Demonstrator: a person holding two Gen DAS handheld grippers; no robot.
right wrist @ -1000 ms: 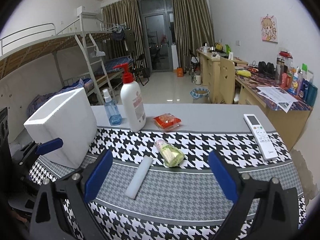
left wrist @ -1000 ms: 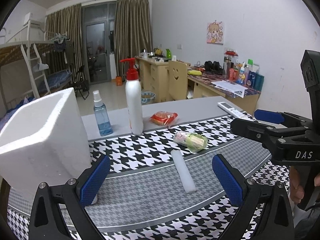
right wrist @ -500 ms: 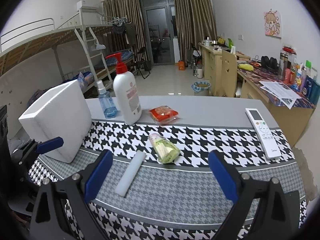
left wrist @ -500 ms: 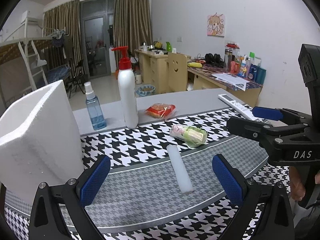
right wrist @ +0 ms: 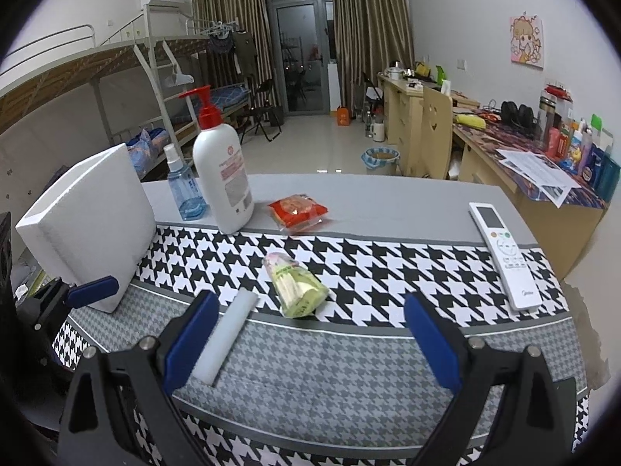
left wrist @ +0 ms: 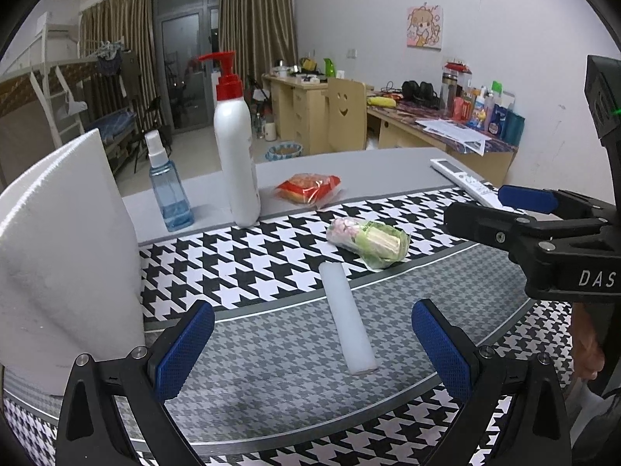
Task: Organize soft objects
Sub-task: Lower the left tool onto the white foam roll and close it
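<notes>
A white foam cylinder (left wrist: pixel 346 315) lies on the houndstooth cloth between my two open grippers; it also shows in the right wrist view (right wrist: pixel 227 335). A green wrapped snack (left wrist: pixel 368 237) lies just behind it (right wrist: pixel 295 285). A red snack packet (left wrist: pixel 308 189) lies further back (right wrist: pixel 297 210). A white foam box (left wrist: pixel 58 248) stands at the left (right wrist: pixel 89 225). My left gripper (left wrist: pixel 312 345) is open and empty, just short of the cylinder. My right gripper (right wrist: pixel 310 343) is open and empty, short of the green snack; it shows at the right of the left view (left wrist: pixel 504 213).
A white pump bottle (left wrist: pixel 235 147) and a blue spray bottle (left wrist: pixel 167 190) stand at the back of the table. A white remote (right wrist: pixel 504 256) lies at the right. Desks, a chair and a bunk bed stand beyond the table.
Both grippers have moved forward and lower toward the table; the cylinder and snacks look closer. Nothing was grasped.
</notes>
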